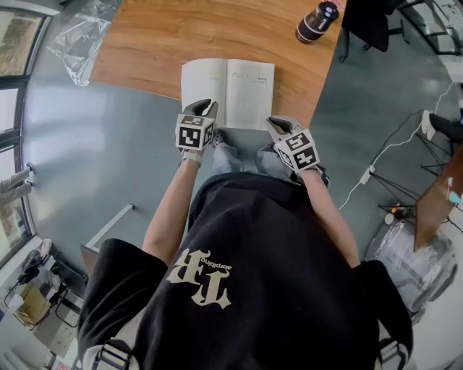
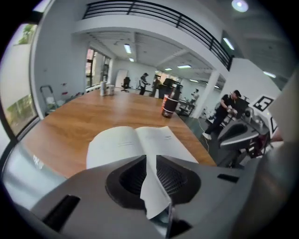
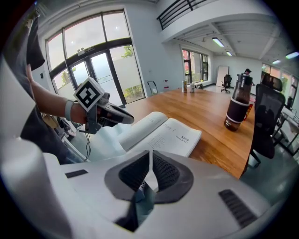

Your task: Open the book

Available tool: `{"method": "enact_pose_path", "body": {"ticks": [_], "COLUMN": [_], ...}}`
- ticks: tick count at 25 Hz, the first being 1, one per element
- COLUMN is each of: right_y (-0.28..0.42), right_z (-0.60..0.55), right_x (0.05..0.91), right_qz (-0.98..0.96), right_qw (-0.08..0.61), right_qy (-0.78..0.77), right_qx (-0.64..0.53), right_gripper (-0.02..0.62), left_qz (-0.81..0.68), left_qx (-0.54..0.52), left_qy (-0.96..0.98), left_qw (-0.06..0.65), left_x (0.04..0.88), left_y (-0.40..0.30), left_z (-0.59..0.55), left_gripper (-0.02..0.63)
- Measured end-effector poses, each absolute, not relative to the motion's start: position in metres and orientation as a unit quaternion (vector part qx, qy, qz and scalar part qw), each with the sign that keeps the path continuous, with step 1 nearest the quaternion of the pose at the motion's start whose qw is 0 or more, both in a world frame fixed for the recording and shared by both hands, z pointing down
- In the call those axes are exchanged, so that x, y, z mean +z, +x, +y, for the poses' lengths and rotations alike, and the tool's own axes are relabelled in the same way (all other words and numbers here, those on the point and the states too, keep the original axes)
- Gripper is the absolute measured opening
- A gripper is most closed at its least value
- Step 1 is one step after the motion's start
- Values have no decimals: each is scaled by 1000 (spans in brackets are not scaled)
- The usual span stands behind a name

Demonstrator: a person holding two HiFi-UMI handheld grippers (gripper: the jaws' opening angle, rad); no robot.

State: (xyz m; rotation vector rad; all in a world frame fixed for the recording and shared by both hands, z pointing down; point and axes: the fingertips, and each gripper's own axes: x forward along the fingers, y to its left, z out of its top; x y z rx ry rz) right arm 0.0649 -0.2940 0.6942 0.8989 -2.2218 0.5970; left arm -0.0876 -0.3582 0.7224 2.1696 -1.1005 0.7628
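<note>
An open white book (image 1: 246,87) lies on the wooden table (image 1: 166,36), at its near edge. My left gripper (image 1: 208,108) sits at the book's near left part, shut on a single page (image 2: 154,191) that curls up between its pads. The open spread (image 2: 121,142) lies beyond it. My right gripper (image 1: 274,125) rests at the book's near right corner with its jaws shut. In the right gripper view (image 3: 150,156) a thin white sliver shows between the pads; I cannot tell whether it is a page. That view also shows the book (image 3: 170,135) and the left gripper (image 3: 127,118).
A dark bottle (image 1: 317,22) stands at the table's far right, well beyond the book. A clear plastic bag (image 1: 79,36) lies at the table's left end. A black chair (image 3: 266,121) stands to the right of the table. My legs are under the near edge.
</note>
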Motion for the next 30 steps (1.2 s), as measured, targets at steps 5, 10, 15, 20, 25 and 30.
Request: {"method": "enact_pose_path", "body": {"ticks": [5, 10, 15, 20, 25, 30], "right_y": [91, 122, 142, 158, 157, 152], "right_z": [-293, -287, -279, -277, -280, -278], "right_x": [693, 695, 697, 700, 698, 701], "right_qz": [-846, -842, -843, -844, -849, -851], "right_qw": [328, 328, 328, 337, 336, 340], "right_qy": [353, 360, 356, 346, 338, 329], "right_qx": [229, 232, 234, 232, 227, 227], "right_gripper": [9, 9, 9, 9, 9, 9], "left_qz": [-323, -291, -284, -288, -289, -314], "left_qx": [352, 410, 494, 488, 477, 465], "left_qy": [842, 836, 803, 803, 806, 798], "left_qw": [251, 222, 175, 184, 200, 221], "left_x": [743, 766, 802, 810, 810, 807], "left_y": [2, 47, 57, 59, 56, 42], "left_z": [-337, -319, -310, -310, -310, -320], "left_gripper": [210, 286, 344, 353, 351, 137]}}
